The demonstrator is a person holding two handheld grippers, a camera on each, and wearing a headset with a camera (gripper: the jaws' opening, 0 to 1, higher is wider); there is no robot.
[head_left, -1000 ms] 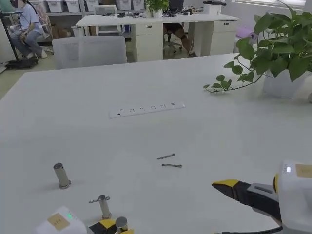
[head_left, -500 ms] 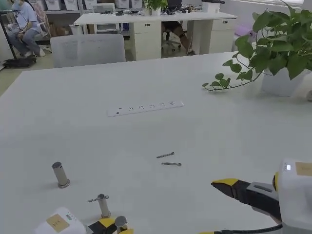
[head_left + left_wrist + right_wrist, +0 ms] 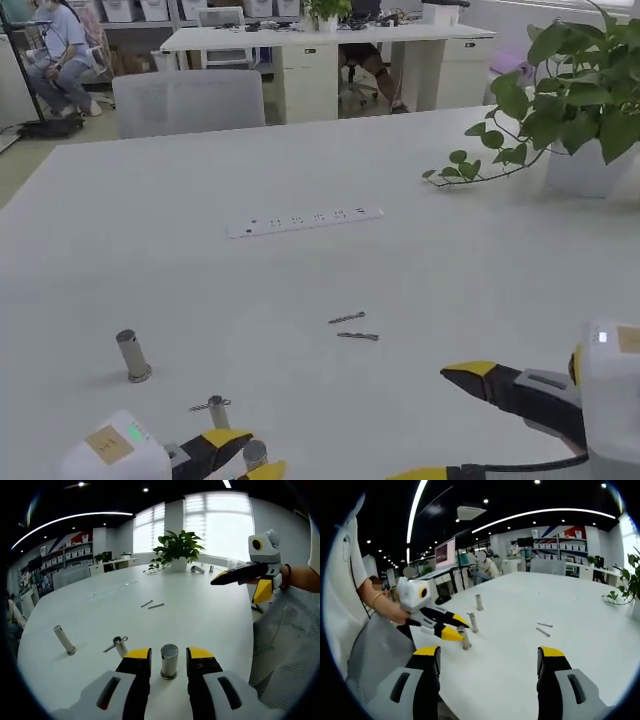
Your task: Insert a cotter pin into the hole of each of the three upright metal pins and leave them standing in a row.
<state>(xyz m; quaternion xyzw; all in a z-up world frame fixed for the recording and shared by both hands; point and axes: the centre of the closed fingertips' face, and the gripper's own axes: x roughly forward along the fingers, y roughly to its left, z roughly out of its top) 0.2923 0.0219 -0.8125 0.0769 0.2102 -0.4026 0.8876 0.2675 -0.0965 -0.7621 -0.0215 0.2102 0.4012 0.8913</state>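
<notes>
Left hand-held gripper (image 3: 169,653) shifted, flanks pin (image 3: 169,663) (untouched).

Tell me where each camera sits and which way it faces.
Head view: headset, looking down over the table; left gripper and right gripper at bottom.
Left gripper view: on the left gripper, facing the metal pin between its open jaws; right gripper top right.
Right gripper view: on the right gripper, facing the left gripper and the person's arm.
Shared: both gripper views show the two loose cotter pins.
</notes>
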